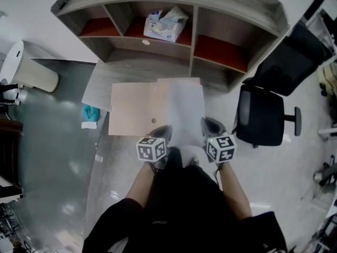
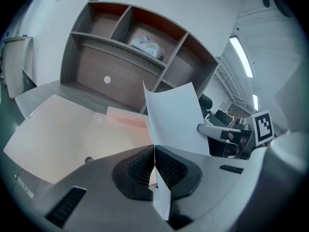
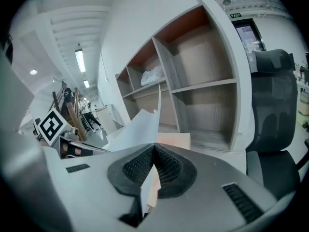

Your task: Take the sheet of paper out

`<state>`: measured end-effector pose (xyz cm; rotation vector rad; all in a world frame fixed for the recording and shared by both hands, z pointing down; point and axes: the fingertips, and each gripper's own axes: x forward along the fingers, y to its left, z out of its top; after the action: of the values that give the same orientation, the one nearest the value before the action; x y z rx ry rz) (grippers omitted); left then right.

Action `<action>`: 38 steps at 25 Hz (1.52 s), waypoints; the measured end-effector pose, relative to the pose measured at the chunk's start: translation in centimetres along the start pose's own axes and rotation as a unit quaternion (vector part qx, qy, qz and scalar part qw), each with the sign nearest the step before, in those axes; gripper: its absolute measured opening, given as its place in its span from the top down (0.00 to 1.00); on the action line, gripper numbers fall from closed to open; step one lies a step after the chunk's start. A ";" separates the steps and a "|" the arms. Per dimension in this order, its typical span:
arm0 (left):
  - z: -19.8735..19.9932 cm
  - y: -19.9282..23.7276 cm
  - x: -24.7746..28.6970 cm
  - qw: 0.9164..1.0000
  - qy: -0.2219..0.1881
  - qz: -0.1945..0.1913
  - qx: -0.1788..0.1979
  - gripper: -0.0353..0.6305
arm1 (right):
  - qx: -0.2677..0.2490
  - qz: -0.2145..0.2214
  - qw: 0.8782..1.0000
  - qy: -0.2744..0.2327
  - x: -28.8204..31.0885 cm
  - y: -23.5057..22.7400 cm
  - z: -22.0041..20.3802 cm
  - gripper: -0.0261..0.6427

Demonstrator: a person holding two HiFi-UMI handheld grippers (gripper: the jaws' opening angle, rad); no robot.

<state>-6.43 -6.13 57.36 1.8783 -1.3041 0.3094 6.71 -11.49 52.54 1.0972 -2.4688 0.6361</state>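
Observation:
A white sheet of paper [image 1: 185, 112] is lifted off the open beige folder [image 1: 134, 109] that lies flat on the desk. My left gripper [image 1: 162, 132] is shut on the sheet's near left edge, and my right gripper [image 1: 210, 126] is shut on its near right edge. In the left gripper view the sheet of paper [image 2: 175, 120] rises upright from between the closed pads of the left gripper [image 2: 154, 164]. The right gripper view shows the sheet of paper [image 3: 137, 128] curling away to the left of the right gripper [image 3: 154, 161], with the folder [image 3: 176, 140] beyond it.
A grey shelf unit [image 1: 174, 15] stands at the back of the desk, with a plastic packet [image 1: 164, 24] in its middle compartment. A black office chair [image 1: 266, 109] is at the right. A white bin [image 1: 31, 70] and a teal cloth [image 1: 90, 112] are at the left.

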 end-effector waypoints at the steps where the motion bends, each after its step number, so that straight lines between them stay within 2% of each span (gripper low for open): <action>1: -0.1 -0.5 -0.3 1.000 -0.009 0.004 -0.001 0.88 | -0.006 0.003 1.000 -0.004 -0.4 0.1 0.1 0.93; 7: -1.0 -2.8 -2.3 0.997 -0.060 0.037 -0.009 0.88 | -0.035 0.031 0.999 -0.027 -2.7 1.1 0.1 0.93; 12: -1.6 -3.8 -4.6 0.995 -0.077 0.060 0.013 0.88 | -0.053 0.056 0.996 -0.040 -4.3 3.0 0.2 0.93; 19: -0.9 -4.7 -8.5 0.989 -0.115 0.092 0.016 0.88 | -0.070 0.078 0.993 -0.060 -5.5 5.5 1.3 0.93; 34: 0.5 -5.3 -11.2 0.983 -0.153 0.085 0.060 0.88 | -0.100 0.027 0.991 -0.080 -7.1 7.8 3.4 0.94; 38: 0.9 -5.5 -11.5 0.980 -0.160 0.080 0.085 0.88 | -0.111 0.018 0.991 -0.075 -7.5 8.1 3.2 0.94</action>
<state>-6.89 1.69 47.30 2.0297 -1.6956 0.2109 4.81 -3.84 44.10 1.0481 -2.6154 0.2882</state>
